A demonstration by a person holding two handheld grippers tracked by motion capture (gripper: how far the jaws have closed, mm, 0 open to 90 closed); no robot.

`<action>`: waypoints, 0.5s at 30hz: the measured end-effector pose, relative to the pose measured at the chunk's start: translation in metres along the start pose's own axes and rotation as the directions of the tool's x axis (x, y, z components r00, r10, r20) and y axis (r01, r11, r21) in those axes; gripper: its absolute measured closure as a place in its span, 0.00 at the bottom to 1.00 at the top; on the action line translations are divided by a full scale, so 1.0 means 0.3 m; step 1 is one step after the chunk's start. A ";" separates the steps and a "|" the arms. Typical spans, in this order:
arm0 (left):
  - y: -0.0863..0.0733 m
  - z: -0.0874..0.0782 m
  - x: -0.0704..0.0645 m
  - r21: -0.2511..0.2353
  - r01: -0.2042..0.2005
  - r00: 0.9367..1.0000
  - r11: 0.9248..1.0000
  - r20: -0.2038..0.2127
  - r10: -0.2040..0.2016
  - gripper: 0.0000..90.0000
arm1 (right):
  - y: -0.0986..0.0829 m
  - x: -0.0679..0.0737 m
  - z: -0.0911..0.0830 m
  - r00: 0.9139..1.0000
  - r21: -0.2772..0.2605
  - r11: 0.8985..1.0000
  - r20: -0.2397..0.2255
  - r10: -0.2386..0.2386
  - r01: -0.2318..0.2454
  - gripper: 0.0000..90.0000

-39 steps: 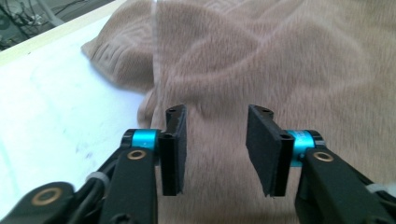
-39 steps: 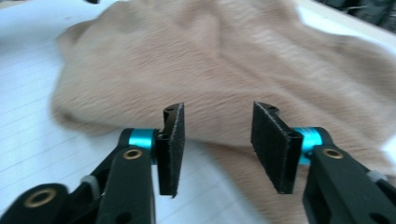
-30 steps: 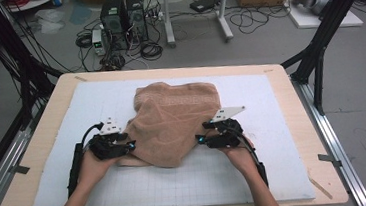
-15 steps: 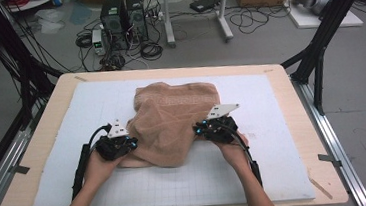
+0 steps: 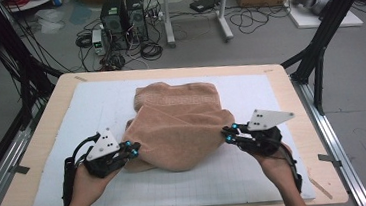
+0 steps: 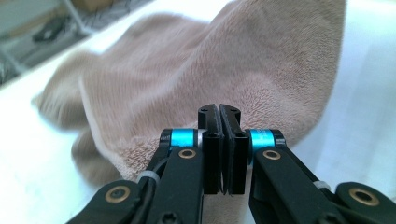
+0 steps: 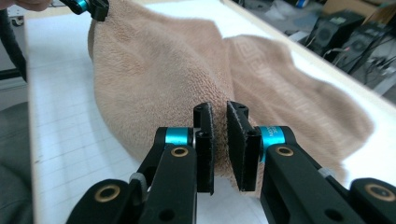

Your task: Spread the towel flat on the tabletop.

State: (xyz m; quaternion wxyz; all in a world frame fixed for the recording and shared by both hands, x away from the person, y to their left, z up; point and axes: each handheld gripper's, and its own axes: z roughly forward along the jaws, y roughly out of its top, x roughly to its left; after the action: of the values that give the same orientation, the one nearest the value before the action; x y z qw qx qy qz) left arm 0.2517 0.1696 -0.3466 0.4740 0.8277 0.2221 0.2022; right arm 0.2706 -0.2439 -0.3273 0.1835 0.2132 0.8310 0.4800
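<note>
The tan towel lies half-folded mid-mat; the left gripper, at its near-left corner, has jaws pressed together, seemingly pinching the hem; the right gripper, at the towel's right edge, stands slightly parted; thick, limp terry could slip and skew the fold.

Tan towel w/ key-pattern band; white mat.

Towel top cut off by left gripper view's edge; far folds blurred. Left gripper covers the nearest hem, so any pinch unclear. Right gripper hides towel edge behind it.
</note>
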 end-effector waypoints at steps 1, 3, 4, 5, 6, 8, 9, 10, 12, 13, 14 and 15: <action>0.020 -0.009 -0.014 -0.012 -0.009 1.000 1.000 0.013 0.009 0.97 | 0.010 0.003 -0.026 1.000 -0.008 1.000 0.001 0.001 -0.001 0.91; 0.056 -0.024 -0.036 -0.026 -0.038 0.999 0.999 0.030 0.039 0.97 | 0.033 0.007 -0.067 1.000 -0.012 1.000 0.008 -0.012 0.012 0.91; 0.070 -0.026 -0.043 -0.026 -0.053 0.998 0.998 0.029 0.054 0.97 | 0.045 0.009 -0.079 1.000 -0.012 1.000 0.012 -0.013 0.013 0.91; 0.079 -0.024 -0.044 -0.023 -0.063 0.998 0.998 0.024 0.064 0.97 | 0.054 0.004 -0.083 1.000 -0.007 1.000 0.011 -0.018 0.018 0.91; 0.082 -0.017 -0.037 -0.014 -0.070 0.997 0.997 0.014 0.070 0.97 | 0.060 -0.003 -0.079 1.000 0.007 1.000 0.011 -0.016 0.016 0.91; 0.069 0.015 -0.005 0.003 -0.042 0.999 0.999 -0.006 0.042 0.97 | 0.057 -0.033 -0.043 1.000 0.046 0.999 0.021 -0.012 0.011 0.91; 0.055 0.038 0.016 0.013 -0.025 0.999 1.000 -0.023 0.025 0.97 | 0.047 -0.056 -0.014 1.000 0.060 0.998 0.020 0.004 -0.005 0.91; 0.044 0.057 0.034 0.029 -0.018 0.999 0.999 -0.035 0.019 0.97 | 0.033 -0.083 0.019 0.999 0.069 0.997 0.016 0.034 -0.035 0.91; 0.007 0.122 0.089 0.077 0.013 0.997 0.997 -0.073 -0.007 0.97 | 0.000 -0.136 0.097 0.997 0.091 0.993 0.018 0.073 -0.075 0.91; -0.010 0.150 0.114 0.094 0.038 0.996 0.995 -0.086 -0.030 0.97 | -0.016 -0.162 0.140 0.995 0.097 0.990 0.016 0.100 -0.101 0.91; -0.025 0.174 0.138 0.103 0.069 0.994 0.992 -0.088 -0.060 0.97 | -0.032 -0.186 0.183 0.993 0.111 0.987 0.022 0.116 -0.118 0.91; -0.036 0.195 0.157 0.115 0.070 0.993 0.991 -0.106 -0.058 0.97 | -0.048 -0.210 0.229 0.990 0.134 0.981 0.031 0.139 -0.142 0.91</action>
State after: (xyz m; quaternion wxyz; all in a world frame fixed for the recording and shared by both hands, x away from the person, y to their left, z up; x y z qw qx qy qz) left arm 0.3203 0.1601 -0.3777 0.4182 0.8354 0.2843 0.2154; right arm 0.3561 -0.2344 -0.3661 0.1432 0.2884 0.8426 0.4316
